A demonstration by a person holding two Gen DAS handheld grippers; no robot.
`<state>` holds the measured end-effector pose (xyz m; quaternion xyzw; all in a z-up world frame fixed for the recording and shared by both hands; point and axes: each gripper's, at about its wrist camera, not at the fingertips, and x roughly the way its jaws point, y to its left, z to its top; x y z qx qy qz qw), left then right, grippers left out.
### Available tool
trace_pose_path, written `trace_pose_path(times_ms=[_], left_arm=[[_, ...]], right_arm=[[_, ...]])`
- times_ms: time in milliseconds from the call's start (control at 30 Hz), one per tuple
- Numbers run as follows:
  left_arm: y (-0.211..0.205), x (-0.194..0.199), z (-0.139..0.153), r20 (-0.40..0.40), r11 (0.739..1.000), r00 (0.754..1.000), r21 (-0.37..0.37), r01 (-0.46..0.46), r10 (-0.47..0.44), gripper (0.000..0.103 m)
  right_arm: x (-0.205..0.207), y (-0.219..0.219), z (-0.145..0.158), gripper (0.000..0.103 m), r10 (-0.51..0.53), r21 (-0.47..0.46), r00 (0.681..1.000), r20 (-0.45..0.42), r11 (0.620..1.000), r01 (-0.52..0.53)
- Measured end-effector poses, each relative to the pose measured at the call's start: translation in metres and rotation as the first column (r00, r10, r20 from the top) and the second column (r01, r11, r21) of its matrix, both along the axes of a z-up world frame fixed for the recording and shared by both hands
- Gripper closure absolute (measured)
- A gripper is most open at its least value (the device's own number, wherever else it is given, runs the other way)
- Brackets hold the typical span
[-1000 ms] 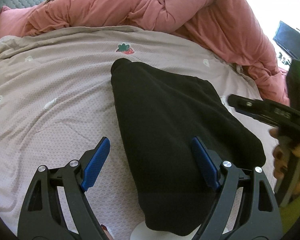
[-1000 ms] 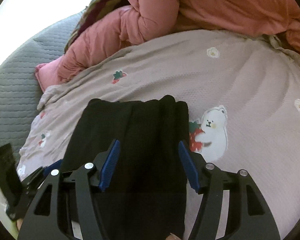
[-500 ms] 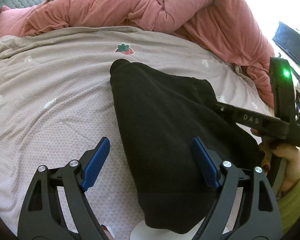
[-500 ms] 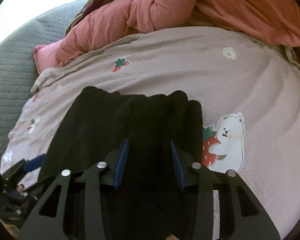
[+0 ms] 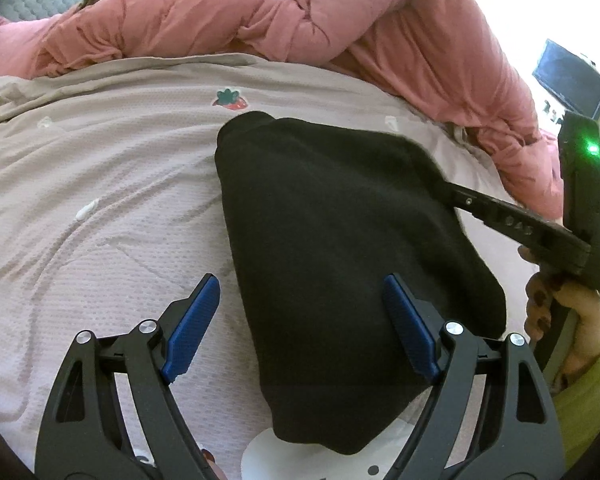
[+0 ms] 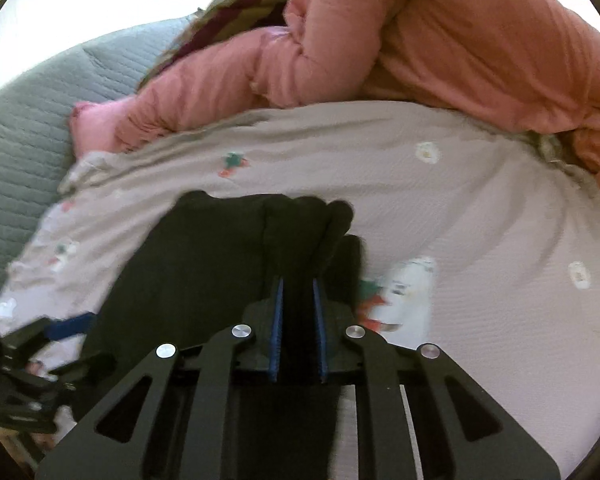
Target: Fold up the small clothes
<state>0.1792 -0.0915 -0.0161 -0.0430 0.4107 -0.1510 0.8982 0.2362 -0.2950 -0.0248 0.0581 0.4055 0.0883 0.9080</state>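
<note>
Black fleecy garment (image 5: 340, 248) bunches between right gripper (image 6: 298, 320) jaws.

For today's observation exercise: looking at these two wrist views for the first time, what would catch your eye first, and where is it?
First, the black garment lying in the middle of the pale printed bedsheet. Next, the right gripper, closed on a bunched fold at the garment's edge, while the left gripper hangs open over its near end. Behind, a rumpled pink duvet fills the far side of the bed.
</note>
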Motion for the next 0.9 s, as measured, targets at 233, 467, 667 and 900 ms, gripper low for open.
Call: trace_pose_path(times_ms=[233,467,667,900], left_arm=[[0.005,-0.003,-0.004,-0.004,1.000,1.000,0.009,-0.021,0.021,0.025],[0.004,-0.014,0.006,0.019,0.999,1.000,0.027,-0.020,0.019,0.023],[-0.002,-0.034,0.016,0.053,0.998,0.999,0.059,0.005,-0.008,0.019],[0.000,-0.068,0.034,0.132,0.996,0.991,0.087,-0.016,0.005,0.010]], right_arm=[[-0.005,-0.023,-0.043,0.100,-0.109,0.017,0.985,-0.133,0.994,0.112],[-0.053,-0.022,0.010,0.049,-0.083,0.049,0.996,0.022,0.995,0.082],[-0.097,-0.015,0.048,0.022,-0.044,0.032,0.990,0.133,0.999,0.040],[-0.140,-0.003,0.074,0.009,-0.008,-0.019,0.974,0.225,1.000,0.013]])
